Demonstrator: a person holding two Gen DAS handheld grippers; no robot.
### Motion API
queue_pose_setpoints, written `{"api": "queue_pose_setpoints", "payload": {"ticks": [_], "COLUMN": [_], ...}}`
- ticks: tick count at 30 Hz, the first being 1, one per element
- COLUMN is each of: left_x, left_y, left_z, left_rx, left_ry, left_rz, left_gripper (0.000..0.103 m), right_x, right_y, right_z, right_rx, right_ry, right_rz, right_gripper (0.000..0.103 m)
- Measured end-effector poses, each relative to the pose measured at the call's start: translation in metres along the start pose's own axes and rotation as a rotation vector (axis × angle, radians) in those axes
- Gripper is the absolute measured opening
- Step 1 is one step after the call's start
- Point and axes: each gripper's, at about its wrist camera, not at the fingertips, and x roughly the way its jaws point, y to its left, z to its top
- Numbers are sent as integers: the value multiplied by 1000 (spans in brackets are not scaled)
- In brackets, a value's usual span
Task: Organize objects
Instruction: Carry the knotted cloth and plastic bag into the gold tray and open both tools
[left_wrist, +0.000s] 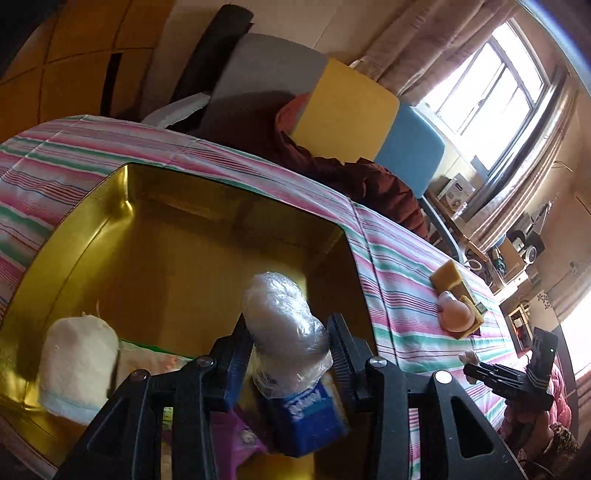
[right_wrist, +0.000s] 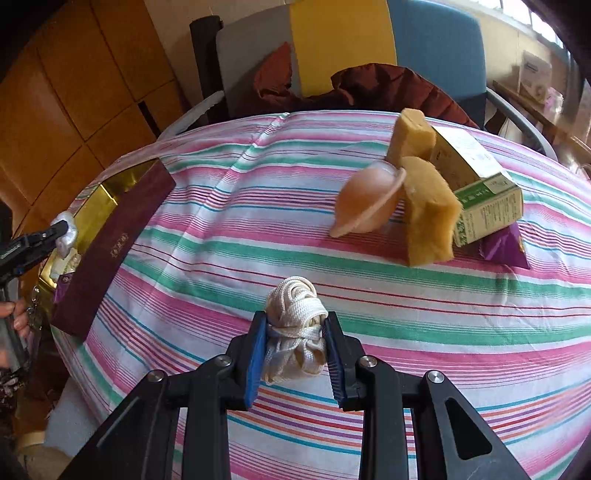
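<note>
The plastic-wrapped bundle (left_wrist: 284, 325) sits squeezed between the left gripper (left_wrist: 290, 354) pads, right over the gold box (left_wrist: 92, 236). To do this well, I think it should go down low into a bare spot beside the white roll (left_wrist: 77, 369) before the pads let go. The right gripper (right_wrist: 295, 354) is clamped tight on a white cord bundle (right_wrist: 295, 325) above the striped cloth (right_wrist: 406, 295), waiting its turn.

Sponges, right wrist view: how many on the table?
2. One sponge lies at the back against the green box; the other sponge stands in front of it, beside the pink cup. More may be hidden.
</note>
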Motion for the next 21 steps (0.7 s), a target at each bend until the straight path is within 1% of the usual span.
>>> {"api": "queue_pose_setpoints", "payload": {"ticks": [3, 7, 12, 16, 18, 19, 21], "left_x": [1, 1, 0, 1, 1, 2, 0], "left_y": [24, 47, 72, 88, 98, 101, 108], "left_z": [11, 24, 32, 38, 40, 41, 42], "left_rx": [-36, -38, -65, -99, -122, -136, -162], "left_ry": [6, 7, 17, 16, 13, 14, 6], "left_rz": [34, 107, 170, 217, 245, 260, 272], "left_gripper": [41, 41, 41, 41, 43, 48, 53], "right_x": [-3, -3, -2, -2, -2, -2, -3], "right_y": [28, 65, 105, 129, 141, 145, 153], "right_z": [4, 7, 10, 10, 10, 10, 8], "right_rx": [-16, -39, -55, -79, -98, -108, -130], "right_ry": [-28, -56, -77, -85, -89, -89, -87], "right_rz": [33, 87, 156, 189, 199, 203, 207], "right_gripper": [30, 30, 30, 30, 30, 30, 30]}}
